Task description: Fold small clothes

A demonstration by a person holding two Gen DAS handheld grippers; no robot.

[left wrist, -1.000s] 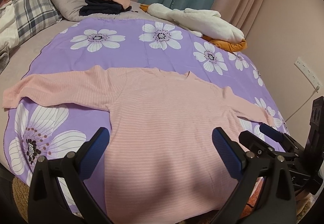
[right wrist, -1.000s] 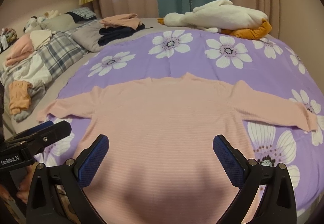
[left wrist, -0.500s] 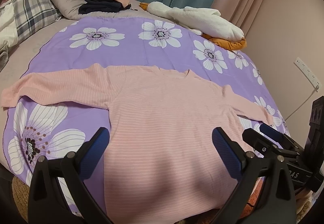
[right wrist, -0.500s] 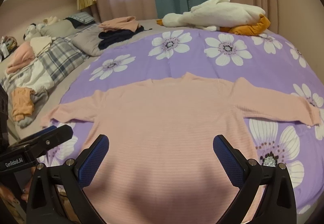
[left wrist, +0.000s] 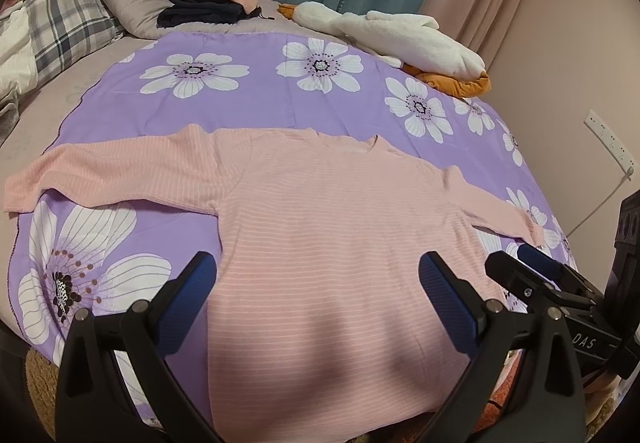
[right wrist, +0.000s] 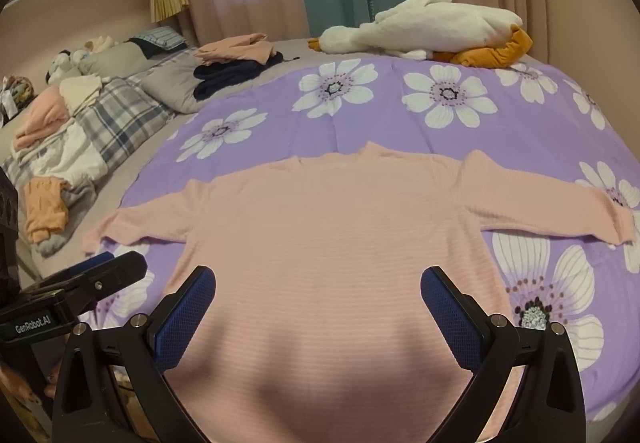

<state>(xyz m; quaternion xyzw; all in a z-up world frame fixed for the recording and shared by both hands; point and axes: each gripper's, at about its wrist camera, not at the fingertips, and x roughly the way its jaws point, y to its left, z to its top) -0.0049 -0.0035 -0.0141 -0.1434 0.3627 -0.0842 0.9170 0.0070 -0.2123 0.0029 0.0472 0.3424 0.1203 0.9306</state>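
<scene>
At the bottom of the left wrist view the left gripper (left wrist: 318,275) gapes wide, holding nothing, above the hem half of the pink sweater (left wrist: 332,235). The right gripper (right wrist: 318,289) is equally wide and empty over the same lower part. The sweater lies flat, sleeves outspread, mid-frame on the purple sheet (left wrist: 256,103). A plush goose (right wrist: 432,27) lies at upper right.
</scene>
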